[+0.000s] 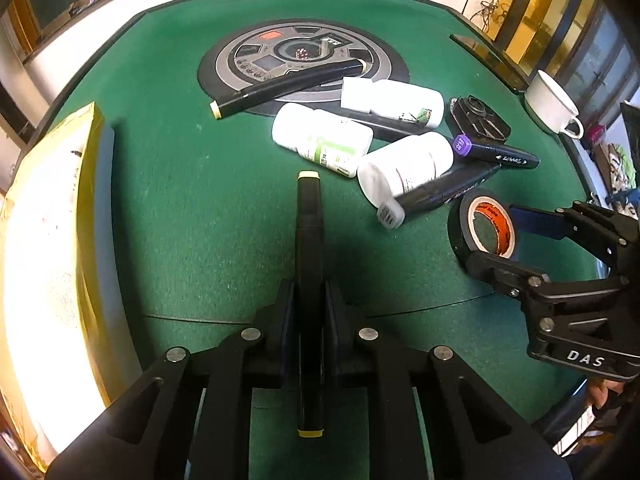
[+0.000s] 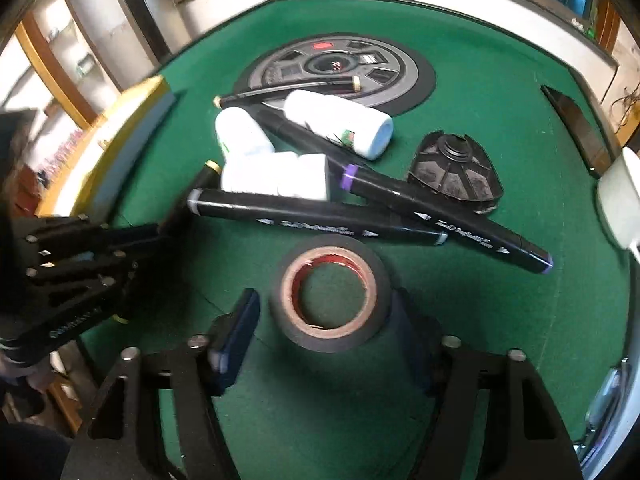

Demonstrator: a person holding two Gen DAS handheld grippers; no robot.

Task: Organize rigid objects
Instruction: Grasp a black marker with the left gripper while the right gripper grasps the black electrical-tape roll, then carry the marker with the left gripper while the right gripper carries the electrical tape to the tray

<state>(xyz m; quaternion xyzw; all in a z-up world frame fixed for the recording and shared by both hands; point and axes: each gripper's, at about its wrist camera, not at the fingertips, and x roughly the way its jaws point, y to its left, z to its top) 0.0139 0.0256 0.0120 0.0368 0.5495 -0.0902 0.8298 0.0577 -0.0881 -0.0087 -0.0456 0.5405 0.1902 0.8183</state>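
Observation:
My left gripper (image 1: 310, 292) is shut on a black marker with yellow ends (image 1: 308, 216), gripped near its middle and pointing away over the green felt table (image 1: 180, 220). The right wrist view shows that left gripper (image 2: 160, 232) at the left with the same marker (image 2: 208, 170). A black tape roll (image 2: 332, 340) lies flat between the fingers of my right gripper (image 2: 324, 298). The left pad stands clear of the roll, so that gripper is open. In the left wrist view the right gripper (image 1: 496, 238) straddles the tape roll (image 1: 460, 216).
Three white bottles (image 1: 320, 140) (image 1: 394, 102) (image 1: 404, 164) lie among black markers, one purple-capped (image 1: 496, 154), one grey-capped (image 1: 440, 194), one yellow-capped (image 1: 288, 84). A black plastic part (image 1: 478, 118), white cup (image 1: 550, 104), yellow box (image 1: 52, 208) and round control panel (image 1: 296, 54) surround them.

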